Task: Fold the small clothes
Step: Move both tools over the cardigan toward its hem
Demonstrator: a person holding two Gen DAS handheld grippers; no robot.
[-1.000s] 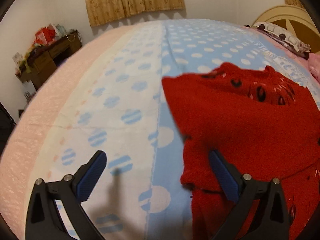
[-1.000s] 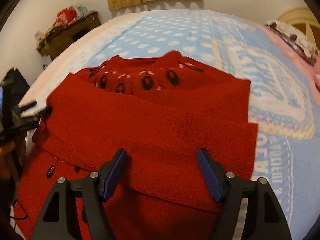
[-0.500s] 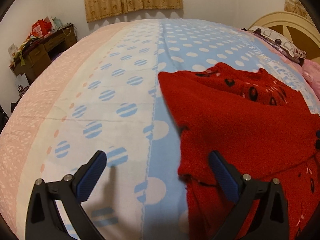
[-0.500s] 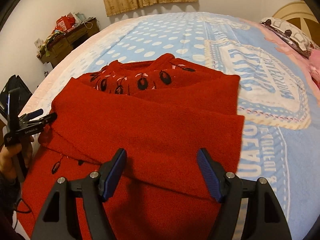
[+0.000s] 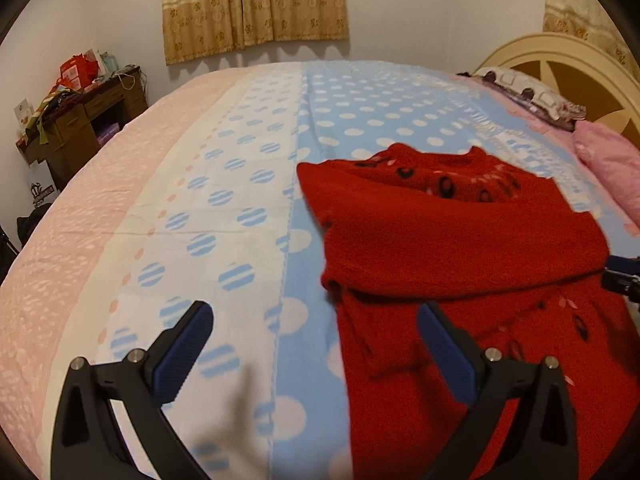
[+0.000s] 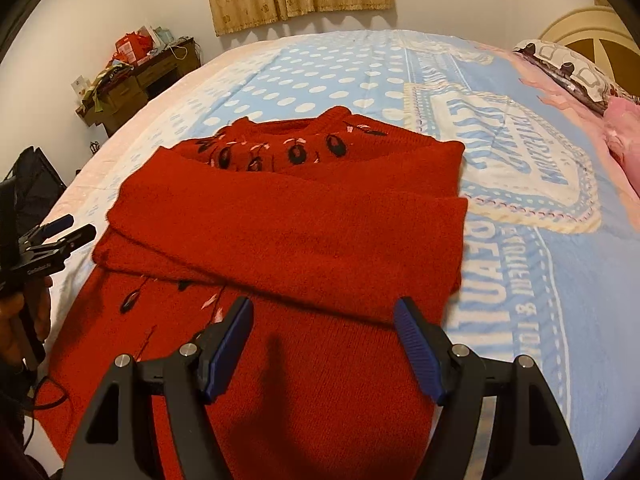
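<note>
red knit sweater (image 6: 288, 236) spread flat on the bed (image 5: 224, 208), collar toward the far edge by the curtain (image 5: 252, 4), hem toward the near edge. both sleeves folded across the chest, one over the other, forming a broad red band; dark cherry-like motifs with pink stems showing at the yoke and again below the band. lying over the blue polka-dot part of the bedspread, with the pink strip of the bed off toward the desk (image 5: 80, 120) side and the headboard (image 5: 568, 76) side carrying a patterned pillow (image 6: 568, 72) and a pink one.

right tool (image 6: 324, 344) held above the lower body of the sweater, jaws wide apart, nothing between the blue pads, no contact with the knit visible.

left tool (image 5: 316, 352) at the sweater's desk-side edge (one finger over the white-and-blue dotted sheet, the other over the red knit), jaws wide, gripping nothing. seen again at the side of the right wrist view, in a hand (image 6: 24, 320), just beside the folded sleeve band and apart from it.
</note>
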